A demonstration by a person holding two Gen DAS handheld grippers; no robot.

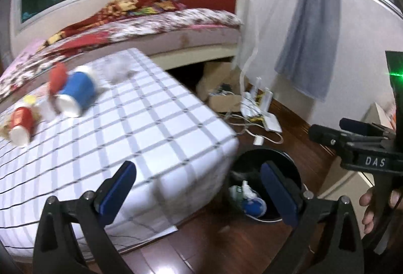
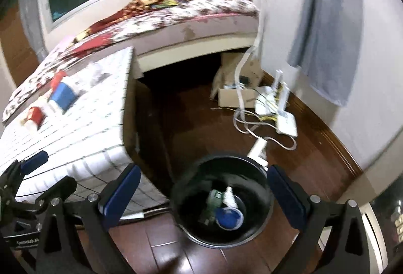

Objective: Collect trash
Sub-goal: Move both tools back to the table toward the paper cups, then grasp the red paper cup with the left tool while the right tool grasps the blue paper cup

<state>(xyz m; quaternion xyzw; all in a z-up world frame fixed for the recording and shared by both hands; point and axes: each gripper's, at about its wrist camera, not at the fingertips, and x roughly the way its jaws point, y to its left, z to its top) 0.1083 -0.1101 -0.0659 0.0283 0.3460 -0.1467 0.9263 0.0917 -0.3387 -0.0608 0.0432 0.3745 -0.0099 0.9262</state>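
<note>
A blue paper cup (image 1: 75, 93) lies on its side on the checked tabletop (image 1: 141, 127), with a red cup (image 1: 21, 124) at the far left and crumpled paper (image 1: 118, 67) behind. My left gripper (image 1: 199, 188) is open and empty over the table's corner. A black trash bin (image 2: 221, 201) on the floor holds a blue cup (image 2: 229, 218), a white bottle and a green wrapper. My right gripper (image 2: 204, 195) is open above the bin, empty. The same blue cup (image 2: 63, 95) and red cup (image 2: 35, 116) show on the table at the left.
A bed (image 1: 151, 24) with patterned covers stands behind the table. A cardboard box (image 2: 236, 97), a white router (image 2: 284, 120) and loose cables (image 2: 252, 127) lie on the wood floor by the wall. A grey cloth (image 2: 327, 22) hangs at the right.
</note>
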